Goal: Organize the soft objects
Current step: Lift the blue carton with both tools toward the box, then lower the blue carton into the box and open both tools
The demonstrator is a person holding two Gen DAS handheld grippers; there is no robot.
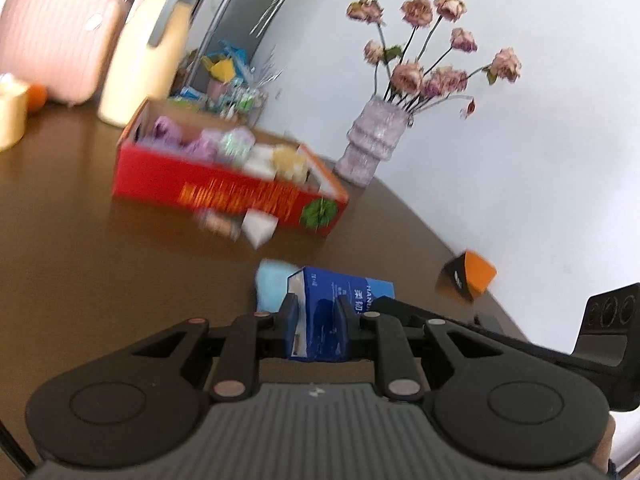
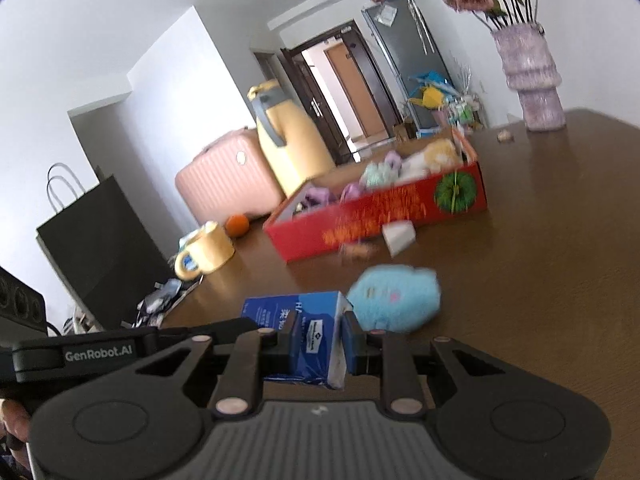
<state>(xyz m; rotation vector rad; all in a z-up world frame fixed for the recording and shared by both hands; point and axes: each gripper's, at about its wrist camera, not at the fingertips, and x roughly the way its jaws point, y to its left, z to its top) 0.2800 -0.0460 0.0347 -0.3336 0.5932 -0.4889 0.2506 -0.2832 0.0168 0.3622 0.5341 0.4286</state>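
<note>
Most of the sorting looks done, as a judgement from how things lie: the red box (image 2: 376, 216) standing toward the far side of the counter (image 2: 540, 280) already holds a row of plush pieces, purple, mint, white and yellow, too blurred to name one by one. What is left, as far as can be seen, is a light blue plush (image 2: 394, 300) lying on the bare counter in front of the box, a small white piece (image 2: 398, 236) and a brownish scrap touching or just beside the box's long red wall, and the blue tissue pack (image 2: 296, 320) that both grippers have between them. The left gripper (image 1: 318, 322) has its fingers drawn in narrow and pressed on the two faces of one end of the pack, which pokes forward out of them; the right gripper (image 2: 318, 338) grips the other end the same way, its fingers nearly together with the pack's white-labelled end between them. The pack therefore hangs across the two grippers above the near part of the counter, well short of the box, with the blue plush just beyond it. A purple vase (image 1: 370, 144) of dried roses stands near the far edge, beside the box's end.
</note>
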